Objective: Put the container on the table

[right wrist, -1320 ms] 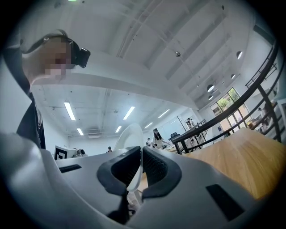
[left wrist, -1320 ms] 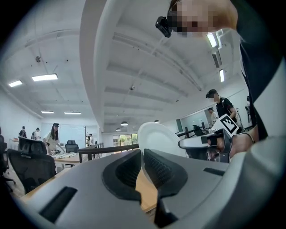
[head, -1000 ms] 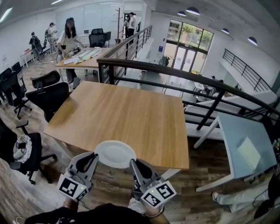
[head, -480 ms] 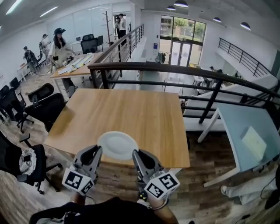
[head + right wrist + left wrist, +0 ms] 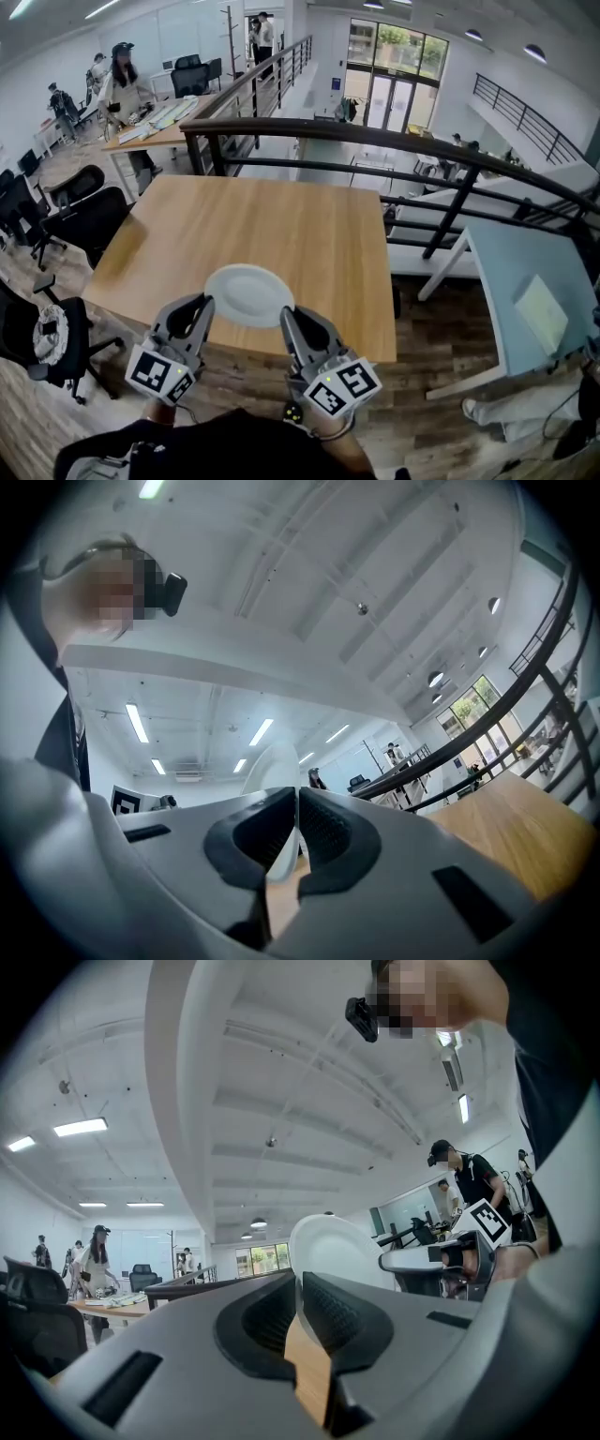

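The container is a white round shallow dish (image 5: 248, 294), held level just above the near part of the wooden table (image 5: 281, 220). My left gripper (image 5: 204, 306) is shut on its left rim and my right gripper (image 5: 285, 315) is shut on its right rim. In the left gripper view the dish (image 5: 330, 1249) rises edge-on from between the dark pads (image 5: 323, 1309), with the right gripper (image 5: 441, 1258) across from it. In the right gripper view the dish's rim (image 5: 277, 761) sits pinched between that gripper's pads (image 5: 323, 829).
A black railing (image 5: 375, 141) runs along the table's far side. Office chairs (image 5: 80, 211) stand to the left and a pale table (image 5: 534, 281) to the right. People stand at a far desk (image 5: 155, 122).
Both grippers have carried the dish forward together, from the table's near edge to further over the tabletop. The grip on both rims is unchanged.
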Action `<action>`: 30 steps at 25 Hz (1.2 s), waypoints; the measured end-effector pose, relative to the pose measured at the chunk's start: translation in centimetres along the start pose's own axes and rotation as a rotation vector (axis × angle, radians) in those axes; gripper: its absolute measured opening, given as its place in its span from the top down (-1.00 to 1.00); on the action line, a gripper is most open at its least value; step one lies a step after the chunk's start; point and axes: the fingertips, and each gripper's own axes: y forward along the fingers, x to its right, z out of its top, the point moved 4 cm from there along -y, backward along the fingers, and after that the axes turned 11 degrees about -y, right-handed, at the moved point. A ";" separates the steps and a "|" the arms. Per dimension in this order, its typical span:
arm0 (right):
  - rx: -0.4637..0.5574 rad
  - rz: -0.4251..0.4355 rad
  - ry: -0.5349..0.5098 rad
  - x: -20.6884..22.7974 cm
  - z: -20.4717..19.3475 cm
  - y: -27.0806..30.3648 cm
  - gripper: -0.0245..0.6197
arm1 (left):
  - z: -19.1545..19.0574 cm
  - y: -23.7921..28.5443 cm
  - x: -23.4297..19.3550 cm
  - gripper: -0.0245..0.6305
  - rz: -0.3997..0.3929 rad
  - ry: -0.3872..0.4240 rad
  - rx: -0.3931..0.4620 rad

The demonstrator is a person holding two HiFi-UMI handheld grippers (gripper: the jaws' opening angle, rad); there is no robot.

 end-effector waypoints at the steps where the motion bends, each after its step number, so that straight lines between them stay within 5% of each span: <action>1: -0.002 0.000 0.000 0.5 -0.1 0.1 0.85 | -0.2 0.5 0.0 0.81 0.001 -0.001 -0.001; 22: -0.030 0.113 0.002 5.9 -1.8 4.2 0.85 | -2.2 4.5 -2.3 0.81 0.114 0.004 0.022; 30: -0.035 0.088 -0.003 7.5 -2.1 3.8 0.85 | -2.8 6.2 -1.9 0.81 0.095 0.002 0.019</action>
